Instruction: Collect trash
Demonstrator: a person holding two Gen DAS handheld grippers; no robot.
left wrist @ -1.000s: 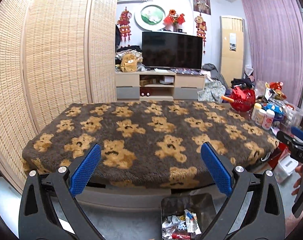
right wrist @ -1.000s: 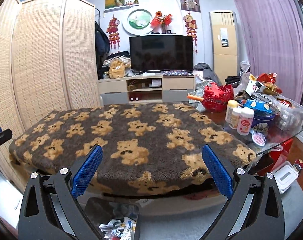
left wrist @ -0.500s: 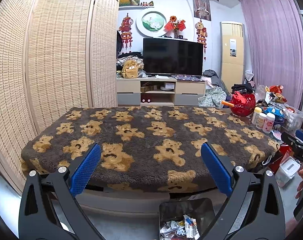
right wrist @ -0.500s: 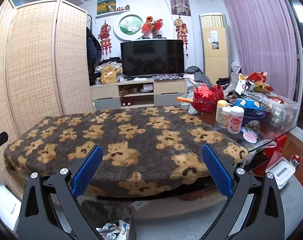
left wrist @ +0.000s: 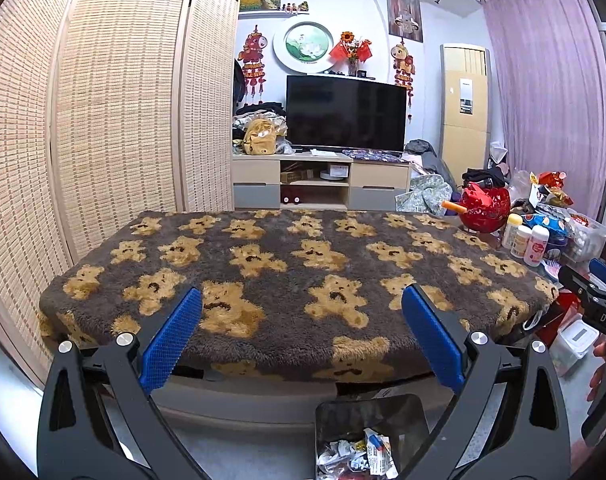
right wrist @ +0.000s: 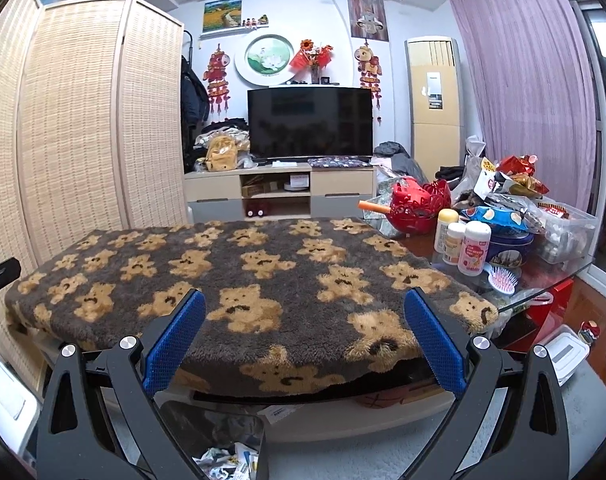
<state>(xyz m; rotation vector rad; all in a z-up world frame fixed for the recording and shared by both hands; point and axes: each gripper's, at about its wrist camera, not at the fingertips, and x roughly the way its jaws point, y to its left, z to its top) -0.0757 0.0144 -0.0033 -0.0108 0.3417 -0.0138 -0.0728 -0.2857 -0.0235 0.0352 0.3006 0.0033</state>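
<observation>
A dark bin with crumpled trash stands on the floor below the table's front edge; it also shows in the right wrist view, low and left. My left gripper is open and empty, raised above the bin and facing the bear-patterned blanket on the table. My right gripper is open and empty, to the right of the bin, facing the same blanket. No loose trash shows on the blanket.
At the table's right end stand a red basket, bottles, a blue tin, a hairbrush and a clear box. A woven screen stands at the left, a TV unit behind.
Both grippers have risen and drawn back a little from the table; the bin sits lower in both views. Both stay open and empty.
</observation>
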